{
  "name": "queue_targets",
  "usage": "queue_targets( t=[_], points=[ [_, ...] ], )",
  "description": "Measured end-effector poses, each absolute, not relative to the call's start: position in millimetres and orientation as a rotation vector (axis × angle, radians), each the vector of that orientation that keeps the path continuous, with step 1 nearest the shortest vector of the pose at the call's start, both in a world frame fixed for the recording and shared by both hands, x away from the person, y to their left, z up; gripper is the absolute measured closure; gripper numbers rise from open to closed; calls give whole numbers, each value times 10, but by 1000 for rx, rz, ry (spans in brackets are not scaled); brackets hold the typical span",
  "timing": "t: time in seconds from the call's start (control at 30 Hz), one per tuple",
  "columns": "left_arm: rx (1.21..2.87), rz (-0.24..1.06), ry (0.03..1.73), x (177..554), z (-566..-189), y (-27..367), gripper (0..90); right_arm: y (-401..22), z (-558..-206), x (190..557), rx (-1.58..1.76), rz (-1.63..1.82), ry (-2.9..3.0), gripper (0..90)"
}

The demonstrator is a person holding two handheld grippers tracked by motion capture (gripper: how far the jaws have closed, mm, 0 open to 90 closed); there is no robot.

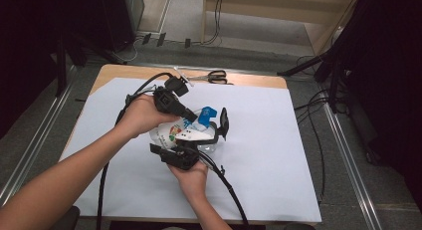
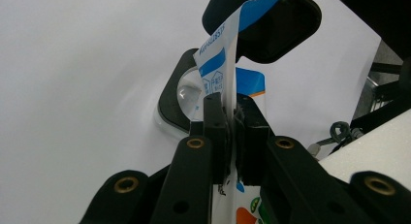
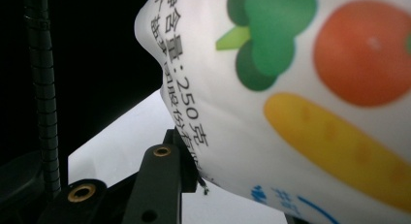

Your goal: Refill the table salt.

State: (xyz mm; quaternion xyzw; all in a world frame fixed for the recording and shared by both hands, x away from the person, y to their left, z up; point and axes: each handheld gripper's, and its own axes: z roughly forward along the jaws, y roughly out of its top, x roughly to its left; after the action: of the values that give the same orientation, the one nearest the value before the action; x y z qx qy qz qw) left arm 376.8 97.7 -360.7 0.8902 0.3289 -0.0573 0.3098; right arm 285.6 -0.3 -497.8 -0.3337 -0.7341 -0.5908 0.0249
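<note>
While the bag (image 1: 175, 133) hangs just above the middle of the white sheet (image 1: 259, 140) on the table, two tongs hold it so it cannot slip. The left gripper (image 1: 191, 116) comes from the far left side, and its jaws are pressed together on the thin top edge of the bag, pinching the flat blue and white strip (image 2: 220, 69) there. I think it pinches that edge so the top can be pulled or torn open. The right gripper (image 1: 211, 138) comes in from the near side, held in the hand (image 1: 191, 175) under the bag. Its jaws sit around the fat lower part of the bag, the part with the pictures of an orange, a carrot and a green leaf (image 3: 310, 64), and they seem to squeeze it lightly. That looks like a steadying hold, so the bag stays put while the top is worked. A pair of scissors (image 1: 211, 77) lies at the far edge of the table, well apart from the bag.
</note>
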Motion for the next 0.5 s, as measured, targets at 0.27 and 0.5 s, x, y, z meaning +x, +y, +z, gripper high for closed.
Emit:
queue_targets(
  t=[0.27, 0.5],
  points=[
    [2359, -162, 864, 3766, -3606, 993, 847, -17, -5034, 2816, -1021, -1827, -2274, 705],
    [2374, -162, 865, 3757, -3601, 982, 879, 3, -5038, 2804, -1005, -1844, -2250, 706]
  ],
)
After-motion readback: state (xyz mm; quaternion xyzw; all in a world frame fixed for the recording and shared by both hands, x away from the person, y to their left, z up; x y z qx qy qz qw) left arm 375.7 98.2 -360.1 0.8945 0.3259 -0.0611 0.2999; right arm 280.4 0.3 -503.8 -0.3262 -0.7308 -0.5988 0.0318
